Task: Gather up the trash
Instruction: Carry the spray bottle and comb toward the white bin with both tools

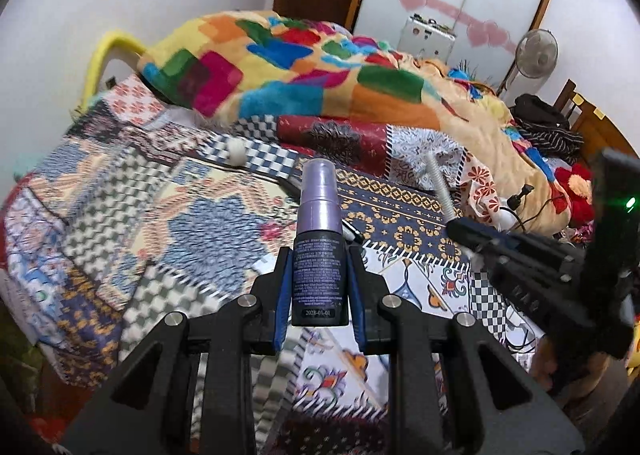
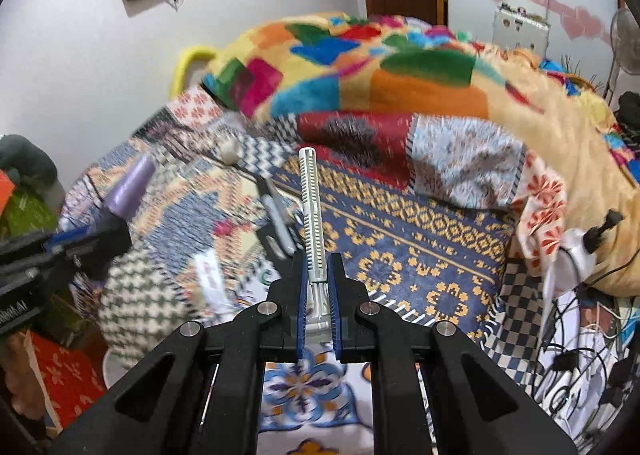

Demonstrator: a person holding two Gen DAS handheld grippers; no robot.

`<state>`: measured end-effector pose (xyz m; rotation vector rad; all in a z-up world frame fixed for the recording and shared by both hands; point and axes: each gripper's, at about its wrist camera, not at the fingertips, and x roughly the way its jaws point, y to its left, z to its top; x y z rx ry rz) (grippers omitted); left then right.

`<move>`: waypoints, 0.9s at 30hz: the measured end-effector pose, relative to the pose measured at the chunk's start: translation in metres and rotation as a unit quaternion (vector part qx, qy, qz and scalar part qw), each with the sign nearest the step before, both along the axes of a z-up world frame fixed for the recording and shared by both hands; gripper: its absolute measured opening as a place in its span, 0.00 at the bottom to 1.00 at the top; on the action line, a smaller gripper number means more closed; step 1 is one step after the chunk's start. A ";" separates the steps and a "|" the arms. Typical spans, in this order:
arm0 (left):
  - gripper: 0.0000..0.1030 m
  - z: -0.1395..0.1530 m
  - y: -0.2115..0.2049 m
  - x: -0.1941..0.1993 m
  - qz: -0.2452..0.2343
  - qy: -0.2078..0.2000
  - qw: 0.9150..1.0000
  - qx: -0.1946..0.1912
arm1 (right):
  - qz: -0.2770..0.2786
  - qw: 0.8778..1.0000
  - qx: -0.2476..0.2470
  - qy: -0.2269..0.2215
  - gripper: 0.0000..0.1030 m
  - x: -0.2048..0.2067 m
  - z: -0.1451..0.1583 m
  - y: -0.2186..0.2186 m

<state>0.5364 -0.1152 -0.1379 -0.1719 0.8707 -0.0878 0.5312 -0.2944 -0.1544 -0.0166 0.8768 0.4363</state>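
Purple-capped bottle [image 1: 319, 247]: pinched upright at its dark body between the blue pads of the left gripper [image 1: 319, 279], raised over the quilt [image 1: 120, 215].
Ball [image 1: 235, 153]: white, seen lying on the quilt beyond the bottle.
Razor [image 2: 313, 221]: white handle clamped in the right gripper [image 2: 318, 287], pointed forward above the quilt.
Blanket [image 2: 360, 67]: multicoloured, heaped at the far side of the bed.
Fan [image 1: 534, 53]: seen standing at the right, near the wardrobe.

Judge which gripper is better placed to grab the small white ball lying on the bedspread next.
Neither is free: the left gripper is shut on the purple spray bottle and the right gripper on the razor. The white ball lies left of both, so left probably, after unloading.
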 end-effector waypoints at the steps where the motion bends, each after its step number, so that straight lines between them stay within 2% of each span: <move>1: 0.24 0.005 0.002 -0.008 0.002 -0.005 1.000 0.004 | 0.001 1.000 0.005 -0.005 0.09 -0.006 0.007 0.001; 12: 0.24 0.062 0.047 -0.098 0.039 -0.055 0.997 0.028 | 0.052 0.996 0.038 -0.063 0.09 -0.078 0.083 0.044; 20: 0.24 0.084 0.095 -0.167 0.081 -0.076 0.993 0.050 | 0.100 0.990 0.054 -0.079 0.09 -0.125 0.105 0.088; 27: 0.24 0.087 0.149 -0.226 0.124 -0.074 0.988 0.055 | 0.142 0.986 0.053 -0.072 0.09 -0.162 0.103 0.139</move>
